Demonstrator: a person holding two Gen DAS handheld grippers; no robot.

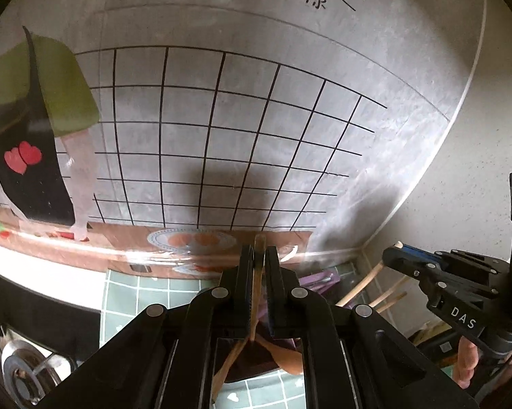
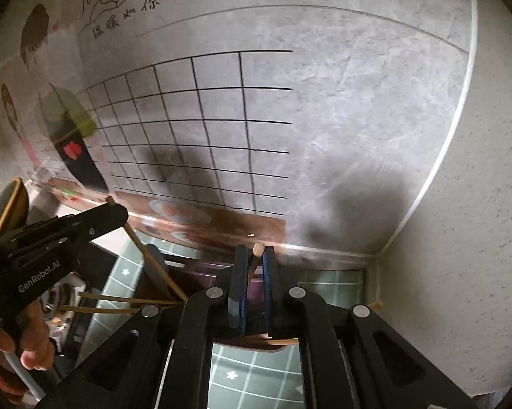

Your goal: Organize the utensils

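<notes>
A: In the left wrist view, the left gripper (image 1: 258,255) had its jaws clenched on a wooden utensil (image 1: 256,289), the handle tip poking just past them toward the tiled wall (image 1: 222,119).

B: Best lowered slowly, kept clear of the sticks beside the wall.

A: In the right wrist view, the right gripper (image 2: 255,255) was grasping a wooden stick (image 2: 257,248), its round end between the jaws, near that wall.

B: Hold firm until seated.
</notes>
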